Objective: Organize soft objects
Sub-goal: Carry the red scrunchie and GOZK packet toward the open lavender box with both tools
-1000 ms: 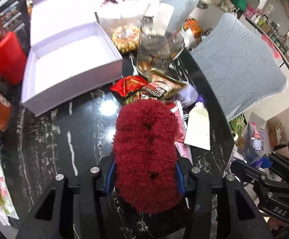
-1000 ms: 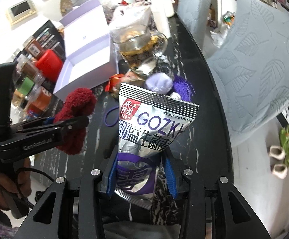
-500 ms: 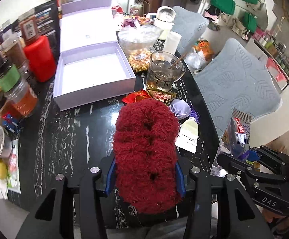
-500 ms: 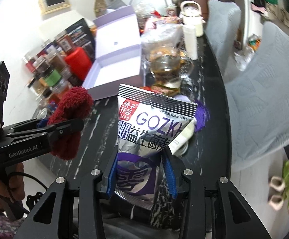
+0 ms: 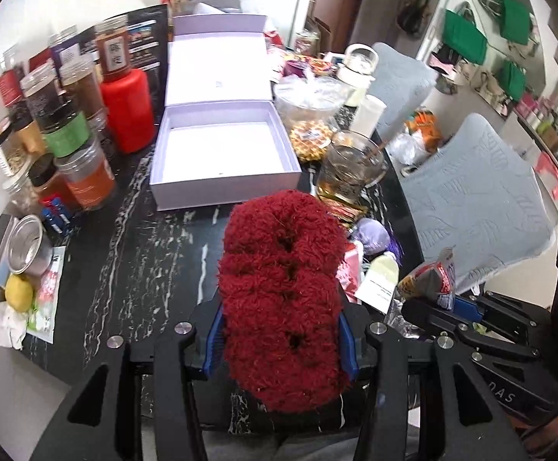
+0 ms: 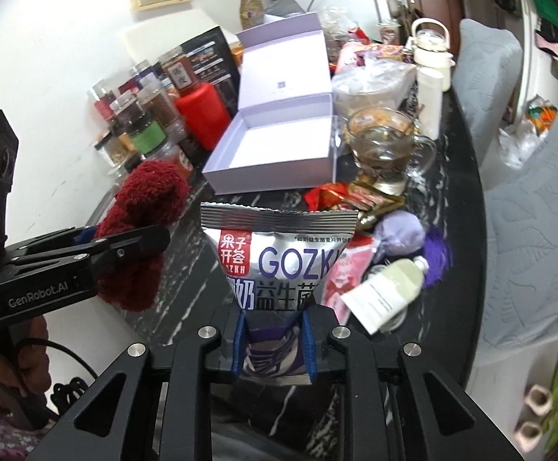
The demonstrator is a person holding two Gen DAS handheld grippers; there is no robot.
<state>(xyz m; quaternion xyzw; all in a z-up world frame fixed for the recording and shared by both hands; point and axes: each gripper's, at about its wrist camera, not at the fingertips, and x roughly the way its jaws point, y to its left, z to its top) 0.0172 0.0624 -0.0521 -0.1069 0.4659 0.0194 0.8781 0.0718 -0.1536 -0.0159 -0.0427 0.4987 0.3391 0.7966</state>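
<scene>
The open box (image 5: 223, 153) sits on the table (image 5: 133, 253), its lid standing up behind it. Left of the box is a cluster of jars (image 5: 63, 130); right of it, a glass mug (image 5: 350, 171), with snack packets (image 6: 352, 196) lying in front of the mug. Nearer still lie a pouch (image 6: 398, 232) and a small bottle (image 6: 386, 284). Two chairs (image 5: 475, 199) stand along the table's right edge. A kettle (image 6: 430, 48) stands at the far end.
</scene>
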